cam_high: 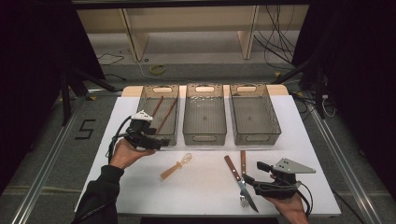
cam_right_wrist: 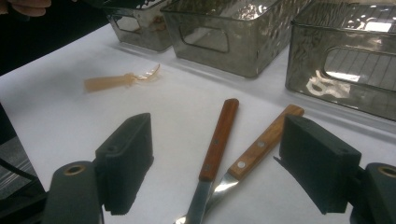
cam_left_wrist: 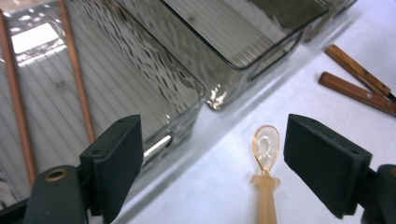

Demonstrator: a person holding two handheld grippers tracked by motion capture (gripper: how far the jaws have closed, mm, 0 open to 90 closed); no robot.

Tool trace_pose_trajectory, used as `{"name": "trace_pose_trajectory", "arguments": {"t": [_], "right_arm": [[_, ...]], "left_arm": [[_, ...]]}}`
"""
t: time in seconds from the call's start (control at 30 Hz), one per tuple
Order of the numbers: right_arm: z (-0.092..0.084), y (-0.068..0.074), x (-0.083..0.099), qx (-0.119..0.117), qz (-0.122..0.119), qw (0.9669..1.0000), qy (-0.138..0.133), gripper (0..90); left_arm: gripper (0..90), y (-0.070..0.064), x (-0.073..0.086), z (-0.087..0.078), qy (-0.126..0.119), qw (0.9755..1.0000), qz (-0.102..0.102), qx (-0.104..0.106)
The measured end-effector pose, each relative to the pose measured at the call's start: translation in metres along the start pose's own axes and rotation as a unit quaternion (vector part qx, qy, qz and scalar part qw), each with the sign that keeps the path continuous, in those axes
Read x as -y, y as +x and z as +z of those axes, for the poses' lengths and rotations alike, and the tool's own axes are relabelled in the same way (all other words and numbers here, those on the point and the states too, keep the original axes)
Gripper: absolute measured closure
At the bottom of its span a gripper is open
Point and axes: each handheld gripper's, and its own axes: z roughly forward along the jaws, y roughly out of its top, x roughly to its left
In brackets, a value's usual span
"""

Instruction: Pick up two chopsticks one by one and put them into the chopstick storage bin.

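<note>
A clear amber plastic spoon lies on the white table mat, its bowl pointing toward the bins. In the left gripper view the spoon lies between and below the wide-apart jaws of my left gripper. That gripper hovers open by the front corner of the left bin, which holds two brown chopsticks. A wooden-handled knife and fork lie at front right. My right gripper is open just right of them, with both handles, knife and fork, between its jaws, untouched.
Three grey translucent bins stand in a row at the back of the mat: the left one, a middle bin and a right bin. The latter two hold nothing. Black stands and cables flank the table.
</note>
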Motion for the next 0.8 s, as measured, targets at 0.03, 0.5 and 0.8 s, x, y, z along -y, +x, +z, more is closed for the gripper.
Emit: {"name": "trace_pose_trajectory", "arguments": {"t": [0.03,0.5,0.8], "right_arm": [[0.0,0.0,0.0,0.0,0.002,1.0,0.001,26.6],[-0.002,0.001,0.0,0.002,0.0,1.0,-0.002,26.5],[-0.002,0.002,0.0,0.003,0.0,1.0,-0.002,26.5]], "left_arm": [[19.2,-0.001,0.001,0.0,0.002,1.0,0.002,0.0],[17.6,-0.018,0.015,0.011,0.037,0.9991,0.019,0.002],[17.6,-0.028,0.023,0.02,0.066,0.9971,0.037,0.0]]}}
